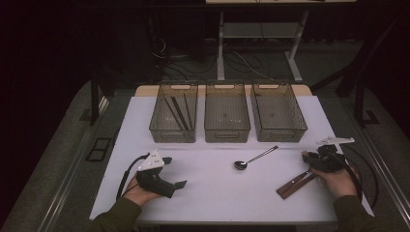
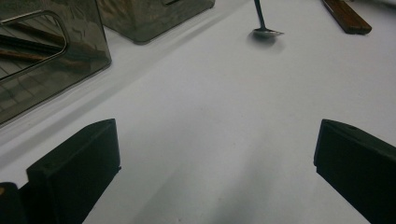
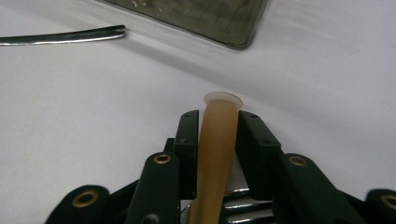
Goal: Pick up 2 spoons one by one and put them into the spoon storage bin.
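My right gripper point(image 1: 309, 157) rests on the white table at the right. Its jaws are shut on a long utensil point(image 1: 294, 185) with a dark wooden handle. In the right gripper view the black pads of that right gripper point(image 3: 217, 122) press both sides of the utensil's tan, white-tipped end point(image 3: 217, 140). A metal spoon point(image 1: 251, 158) lies mid-table, bowl toward me. At the lower left my left gripper point(image 1: 175, 172) lies on the table, open and holding nothing. From the left gripper view, the left gripper point(image 2: 217, 154) faces the spoon point(image 2: 264, 29) and the wooden handle point(image 2: 348, 16) farther off.
Three clear smoky bins stand in a row at the back of the table: left bin point(image 1: 173, 133) holding dark chopsticks, middle bin point(image 1: 227, 131), right bin point(image 1: 279, 131). The table point(image 1: 217, 193) has bare surface between the grippers. Table legs and cables are behind.
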Available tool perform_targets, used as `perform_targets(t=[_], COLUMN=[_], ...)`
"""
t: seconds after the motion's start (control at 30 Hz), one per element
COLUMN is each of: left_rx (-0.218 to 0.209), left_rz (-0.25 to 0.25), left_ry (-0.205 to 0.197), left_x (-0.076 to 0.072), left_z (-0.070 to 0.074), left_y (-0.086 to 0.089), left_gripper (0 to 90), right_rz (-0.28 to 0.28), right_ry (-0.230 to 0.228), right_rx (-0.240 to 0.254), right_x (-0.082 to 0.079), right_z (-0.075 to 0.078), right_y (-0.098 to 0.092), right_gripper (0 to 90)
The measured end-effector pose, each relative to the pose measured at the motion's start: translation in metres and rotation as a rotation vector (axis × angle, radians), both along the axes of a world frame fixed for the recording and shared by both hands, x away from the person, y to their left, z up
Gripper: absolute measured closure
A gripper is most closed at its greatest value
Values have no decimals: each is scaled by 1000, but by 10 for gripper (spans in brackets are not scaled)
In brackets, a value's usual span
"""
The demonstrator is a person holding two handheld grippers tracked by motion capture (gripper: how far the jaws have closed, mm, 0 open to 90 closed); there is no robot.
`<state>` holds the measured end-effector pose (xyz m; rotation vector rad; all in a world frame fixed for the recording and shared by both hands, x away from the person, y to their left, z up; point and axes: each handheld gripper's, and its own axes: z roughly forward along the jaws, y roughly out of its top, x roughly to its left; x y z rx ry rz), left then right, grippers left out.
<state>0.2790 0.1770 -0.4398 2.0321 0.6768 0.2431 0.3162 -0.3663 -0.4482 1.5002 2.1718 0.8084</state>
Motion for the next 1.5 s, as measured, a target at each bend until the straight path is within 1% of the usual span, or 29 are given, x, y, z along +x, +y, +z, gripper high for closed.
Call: perform_targets(t=[0.1,0.23,0.47,0.63,0.7,0.83,1.07,1.17,1.33,1.5], left_rx=[-1,-2,-7,-10,-11,-12,-13,-13,-12,-25], left_rz=[0,0,0,-5,-4,-4,-6,-7,-9,-11], left_ry=[0,1,4,3,3,6,7,6,6,9], left_x=[0,0,0,0,0,-1,0,-1,-1,0], left_z=[0,0,1,0,1,1,1,1,1,1], left_y=[0,0,1,0,0,1,1,1,1,1], left_gripper=[0,0,0,0,0,0,0,0,0,0], right_rz=[-7,-14,-5,0,0,2,10,16,43,73], right_ry=[-1,2,-2,-2,-6,-28,-48,-50,-50,-54], right_rx=[0,2,-5,0,11,38,74,90,105,123], right_x=[0,0,0,-1,-1,-3,-6,-8,-9,-10], right_z=[0,0,0,1,3,9,17,20,24,29], right_y=[0,0,0,-2,-3,-6,-8,-8,-3,4], right_gripper=[723,728,729,730,730,730,730,730,730,730])
